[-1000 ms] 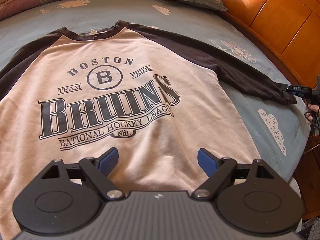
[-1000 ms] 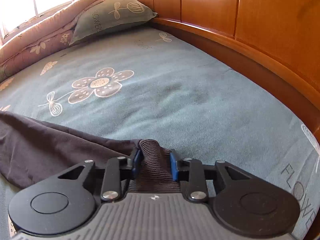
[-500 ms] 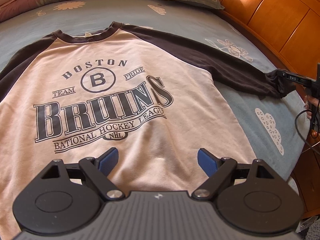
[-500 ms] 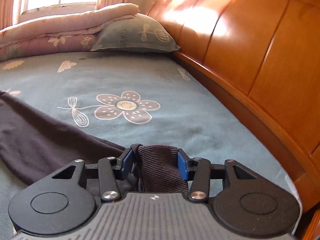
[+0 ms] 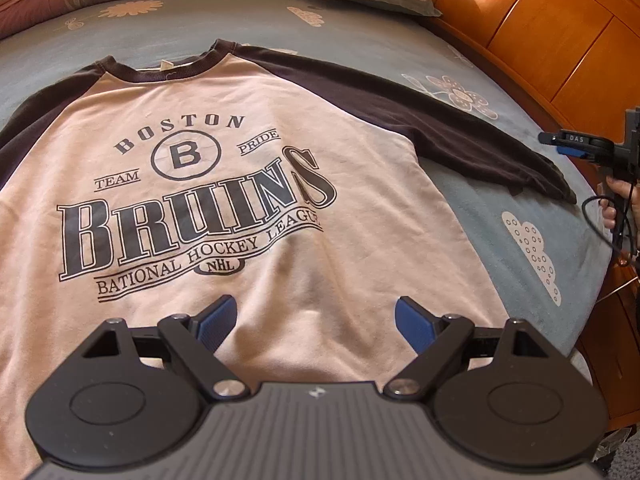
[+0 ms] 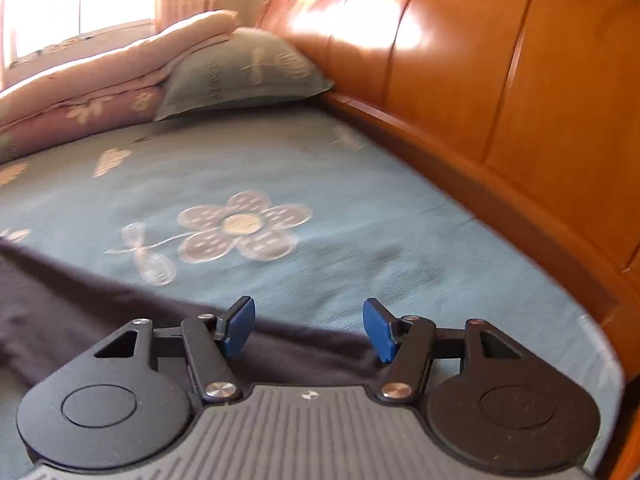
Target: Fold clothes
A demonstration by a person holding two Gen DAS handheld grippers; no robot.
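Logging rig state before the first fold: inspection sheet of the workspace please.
Surface: bed sheet, blue-grey with a flower print.
Job's things: sweatshirt spread flat, print up; its dark sleeve stretched toward the bed edge.
Clutter: pillow and folded quilt at the far end.
Grippers: left gripper open above the hem, holding nothing; right gripper opening, sleeve below, pads clear.
Cables: black cable looping by the hand.
Surroundings: wooden headboard; window.
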